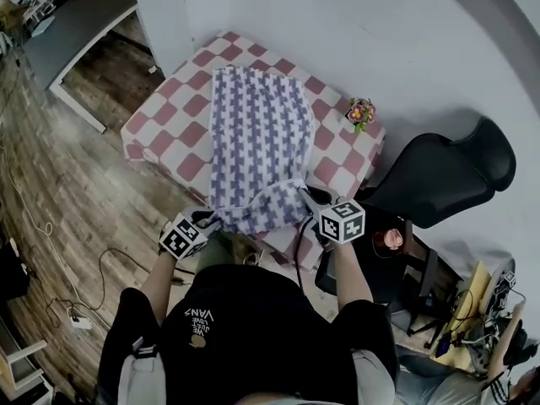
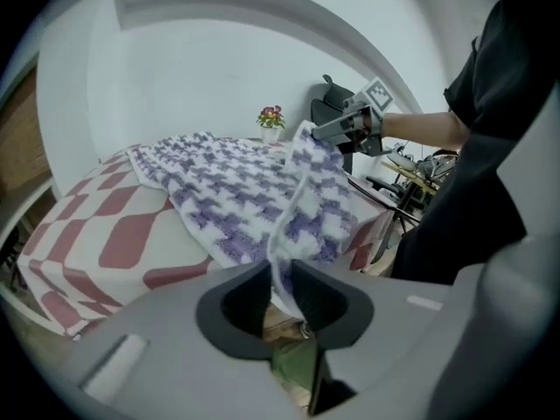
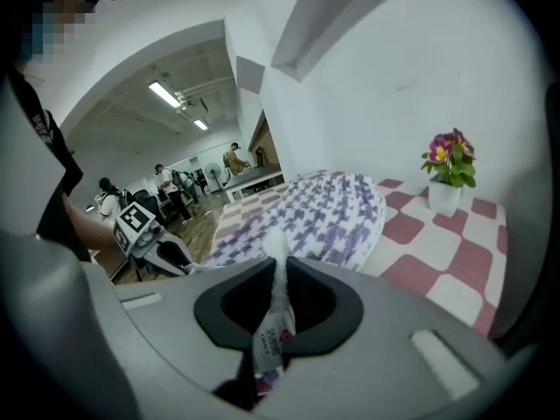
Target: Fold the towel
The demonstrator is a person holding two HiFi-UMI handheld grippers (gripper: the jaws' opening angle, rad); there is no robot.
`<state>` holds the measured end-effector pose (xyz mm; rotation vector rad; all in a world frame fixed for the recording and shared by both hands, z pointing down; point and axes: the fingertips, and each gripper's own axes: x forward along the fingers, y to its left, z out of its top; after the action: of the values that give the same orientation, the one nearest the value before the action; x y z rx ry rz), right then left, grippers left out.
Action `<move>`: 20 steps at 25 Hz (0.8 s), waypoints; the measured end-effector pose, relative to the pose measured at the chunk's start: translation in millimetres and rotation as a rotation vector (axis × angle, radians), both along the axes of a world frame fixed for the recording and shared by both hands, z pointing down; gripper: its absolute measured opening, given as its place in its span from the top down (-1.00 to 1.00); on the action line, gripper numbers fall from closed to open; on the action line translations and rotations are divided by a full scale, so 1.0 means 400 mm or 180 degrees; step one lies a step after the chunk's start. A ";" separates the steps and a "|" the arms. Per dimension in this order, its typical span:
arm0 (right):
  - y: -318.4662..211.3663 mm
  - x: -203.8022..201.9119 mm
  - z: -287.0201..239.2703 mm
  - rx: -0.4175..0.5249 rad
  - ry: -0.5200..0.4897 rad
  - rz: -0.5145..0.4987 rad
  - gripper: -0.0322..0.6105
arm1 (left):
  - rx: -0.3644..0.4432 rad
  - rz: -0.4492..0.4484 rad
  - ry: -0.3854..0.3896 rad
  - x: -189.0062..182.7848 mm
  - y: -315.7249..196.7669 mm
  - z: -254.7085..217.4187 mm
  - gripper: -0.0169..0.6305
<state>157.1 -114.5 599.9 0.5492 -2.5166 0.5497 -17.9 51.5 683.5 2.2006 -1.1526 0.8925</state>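
Towel (image 1: 257, 133): purple-and-white pattern. It lies lengthwise on the worktop (image 1: 169, 133). The far end rests flat on the surface. The near end is lifted clear and held above the near edge.
Worktop: covered in red and white checks. Bare checks show on both sides of the towel.
Left gripper (image 2: 280, 274): its fingers (image 2: 243, 300) are closed on the near left corner of the towel. A thin fold of fabric rises from between the pads.
Right gripper (image 3: 280, 269): its fingers are closed on the near right corner of the towel. A sewn label (image 3: 273, 344) hangs below the pads.
Gripper spacing: both sit at the near edge of the worktop, apart. The lifted towel edge spans the gap between them.
Potted flower (image 1: 360, 112): stands upright on the right corner of the worktop, beside the towel and not touching it.
Chair (image 1: 439, 175): black, standing to the right of the worktop.
Floor (image 1: 51, 184): wood planks. Loose cables (image 1: 110, 264) lie on it to the left of the person.
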 end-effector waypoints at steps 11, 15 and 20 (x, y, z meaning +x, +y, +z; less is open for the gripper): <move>0.166 0.129 -0.212 0.0322 -0.0793 -0.0033 0.79 | 0.0798 -0.0465 -0.0299 -0.036 0.095 -0.250 0.89; 0.220 0.168 -0.261 0.0340 -0.0897 -0.0039 0.79 | 0.1112 -0.0356 -0.0447 -0.041 0.121 -0.375 0.89; 0.286 0.194 -0.331 0.0318 -0.1059 0.0197 0.80 | 0.1373 -0.0083 -0.0568 -0.034 0.152 -0.505 0.89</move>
<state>234.7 -0.2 467.5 0.6175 -2.8626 0.5809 -31.3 112.3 481.6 2.4705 -1.5786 0.9103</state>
